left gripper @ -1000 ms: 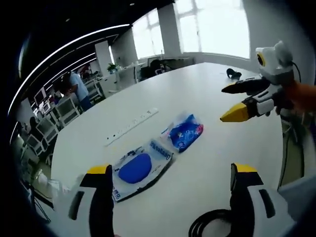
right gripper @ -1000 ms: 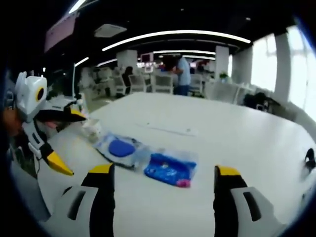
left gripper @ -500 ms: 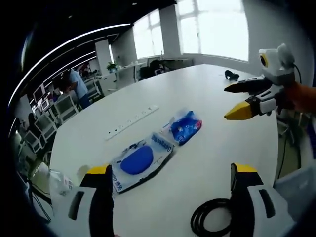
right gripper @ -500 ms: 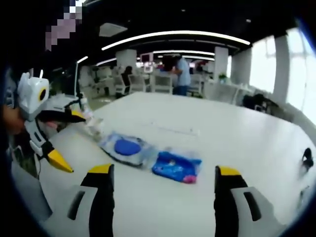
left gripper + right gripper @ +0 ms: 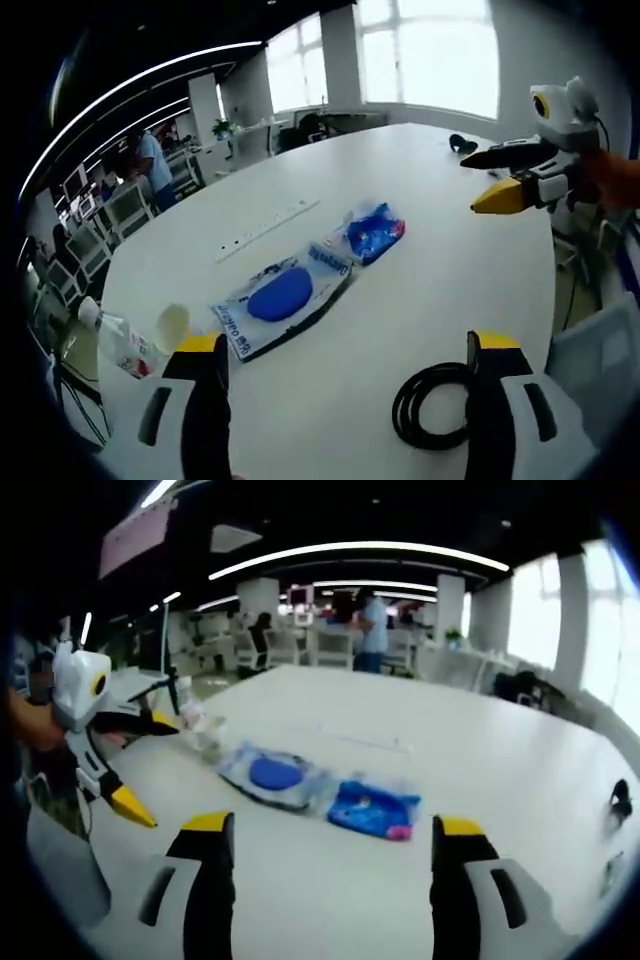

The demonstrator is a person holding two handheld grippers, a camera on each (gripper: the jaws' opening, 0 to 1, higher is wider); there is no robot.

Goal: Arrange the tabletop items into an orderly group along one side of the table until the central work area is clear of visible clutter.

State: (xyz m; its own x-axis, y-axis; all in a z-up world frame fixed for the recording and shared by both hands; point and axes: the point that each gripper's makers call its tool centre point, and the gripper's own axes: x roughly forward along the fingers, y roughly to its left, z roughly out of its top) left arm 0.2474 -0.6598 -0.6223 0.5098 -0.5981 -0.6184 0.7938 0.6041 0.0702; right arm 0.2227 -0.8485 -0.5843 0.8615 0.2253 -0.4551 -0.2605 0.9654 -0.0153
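Observation:
On the white table (image 5: 430, 230) lie a clear packet with a blue disc (image 5: 281, 296) and a smaller blue packet (image 5: 373, 231) beside it. A coiled black cable (image 5: 432, 404) rests near my left gripper (image 5: 345, 385), which is open and holds nothing. At the table's left edge stand a plastic bottle (image 5: 112, 340) and a paper cup (image 5: 172, 325). In the right gripper view, the disc packet (image 5: 274, 774) and blue packet (image 5: 372, 808) lie ahead of my open right gripper (image 5: 332, 865). The other gripper (image 5: 118, 755) comes in from the left, open.
A white power strip (image 5: 266, 229) lies across the table's far part. A small dark object (image 5: 462, 143) sits near the far edge. My right gripper (image 5: 515, 175) hovers at the right. Chairs, desks and a standing person (image 5: 146, 167) are beyond the table.
Both views have pulled back from the table. The coiled cable, bottle and cup have come into the left gripper view. The packets have not moved on the table.

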